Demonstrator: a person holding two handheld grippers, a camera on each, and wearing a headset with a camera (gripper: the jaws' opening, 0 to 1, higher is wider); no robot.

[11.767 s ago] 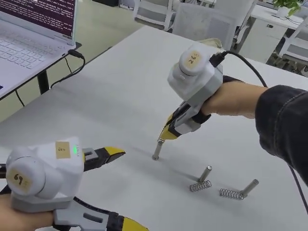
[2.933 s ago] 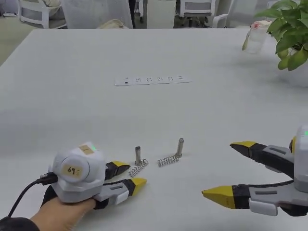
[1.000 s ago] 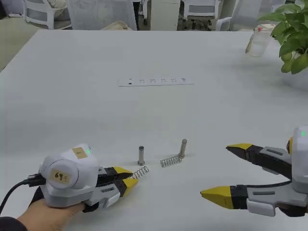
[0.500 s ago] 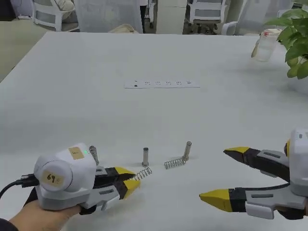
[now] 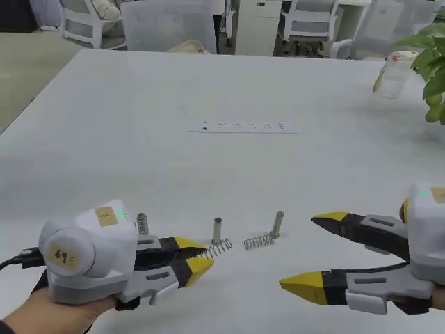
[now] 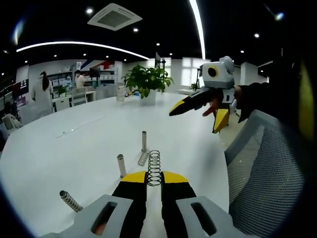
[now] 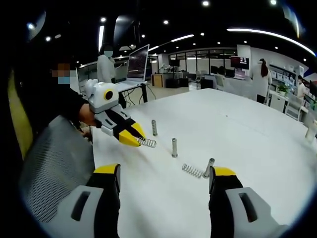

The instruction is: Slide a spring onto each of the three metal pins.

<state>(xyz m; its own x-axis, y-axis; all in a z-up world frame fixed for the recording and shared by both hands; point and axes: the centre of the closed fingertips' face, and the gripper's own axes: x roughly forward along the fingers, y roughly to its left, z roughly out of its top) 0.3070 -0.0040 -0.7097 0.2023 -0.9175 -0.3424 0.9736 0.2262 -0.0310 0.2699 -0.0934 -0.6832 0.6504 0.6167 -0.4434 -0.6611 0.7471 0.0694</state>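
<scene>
My left gripper (image 5: 199, 259) is shut on one end of a loose spring (image 5: 220, 247), which sticks out of its yellow tips (image 6: 154, 177) toward the bare middle pin (image 5: 217, 230). The left pin (image 5: 142, 223) stands with a spring around it. Against the foot of the right pin (image 5: 278, 223) lies a second loose spring (image 5: 259, 241). My right gripper (image 5: 311, 252) hovers open to the right of the pins, holding nothing. In the right gripper view the open gripper (image 7: 163, 173) faces the lying spring (image 7: 192, 170), the bare pin (image 7: 174, 147) and the held spring (image 7: 146, 143).
The white table (image 5: 208, 83) carries a flat power strip (image 5: 243, 127) farther back. A jar (image 5: 393, 75) and a potted plant (image 5: 437, 69) stand at the far right. Office chairs (image 5: 167, 21) line the far edge.
My left gripper has shut on the loose spring beside the middle pin and holds it off the table. The right gripper stays open in place. The head camera has shifted.
</scene>
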